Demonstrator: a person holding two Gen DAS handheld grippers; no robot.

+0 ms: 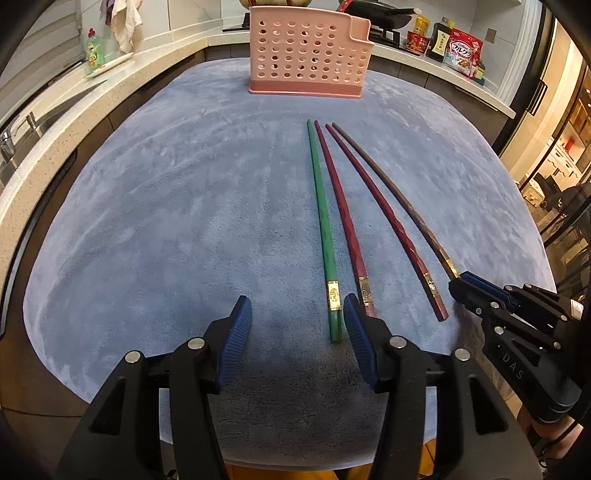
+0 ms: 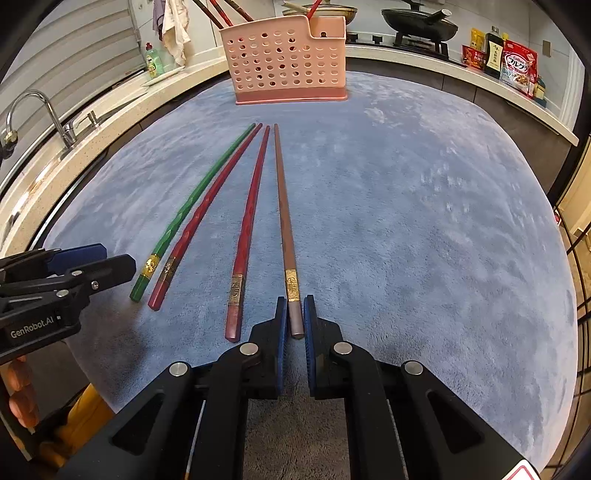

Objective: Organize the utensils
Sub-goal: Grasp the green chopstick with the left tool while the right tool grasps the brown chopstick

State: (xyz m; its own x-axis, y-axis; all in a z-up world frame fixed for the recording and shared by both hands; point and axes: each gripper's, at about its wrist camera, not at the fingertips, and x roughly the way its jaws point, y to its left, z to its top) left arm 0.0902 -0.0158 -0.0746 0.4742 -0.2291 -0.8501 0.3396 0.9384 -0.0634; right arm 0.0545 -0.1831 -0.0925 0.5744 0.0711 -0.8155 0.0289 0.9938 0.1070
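Observation:
Several chopsticks lie side by side on a blue cloth: a green one (image 1: 325,236), two red ones (image 1: 343,221) (image 1: 384,218) and a brown one (image 2: 285,221). My left gripper (image 1: 297,314) is open, its jaws on either side of the green chopstick's butt end. My right gripper (image 2: 295,314) is shut on the brown chopstick's butt end, which rests on the cloth. The right gripper also shows in the left wrist view (image 1: 461,284). A pink perforated utensil holder (image 1: 308,51) stands at the far end of the cloth, with several chopsticks inside it (image 2: 221,11).
The blue cloth (image 2: 406,221) covers the table. A counter runs around the back with a sink and tap (image 2: 37,110), a dish soap bottle (image 1: 94,50), a stove with pans (image 2: 417,20) and food packets (image 2: 517,66).

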